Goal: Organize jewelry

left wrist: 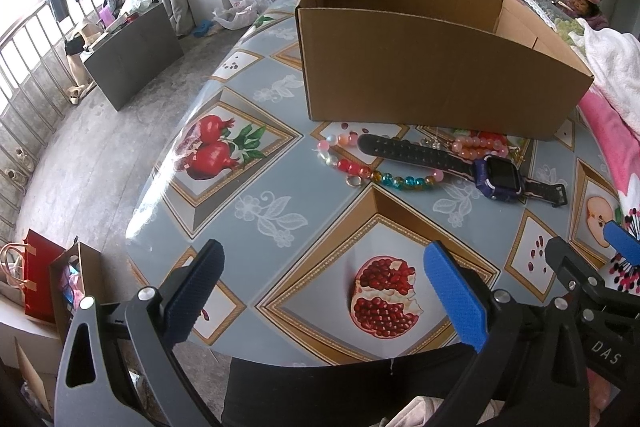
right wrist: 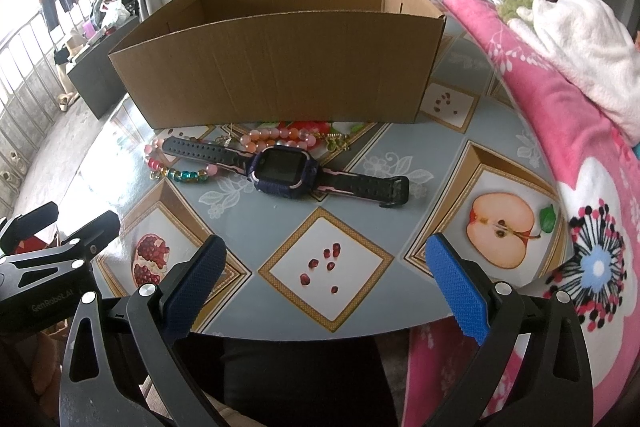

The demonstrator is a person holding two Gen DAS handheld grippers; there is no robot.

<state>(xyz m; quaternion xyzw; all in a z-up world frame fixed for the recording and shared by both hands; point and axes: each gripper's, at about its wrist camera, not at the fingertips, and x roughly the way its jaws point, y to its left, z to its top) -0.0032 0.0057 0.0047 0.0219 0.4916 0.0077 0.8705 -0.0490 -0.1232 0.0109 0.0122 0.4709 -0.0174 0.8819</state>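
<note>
Fruit-patterned glossy desk point(right wrist: 360, 163) carried an open cardboard box point(right wrist: 280, 67); before it lay a rubber-strapped watch point(right wrist: 286, 169) and glass-bead bracelets point(right wrist: 276, 139). Both grippers' fingers point(left wrist: 196, 291) point(right wrist: 456, 287) stood apart, empty.

— What do the rigs look like?
— Black angular-framed left gripper point(left wrist: 324, 291) and right gripper point(right wrist: 326, 285): textured blue rubber finger pads point(left wrist: 456, 295), silver round screws point(right wrist: 146, 289), white "DAS" and "GenRobot.AI" lettering.
— Clothing?
— Dark trousers point(right wrist: 300, 375).
</note>
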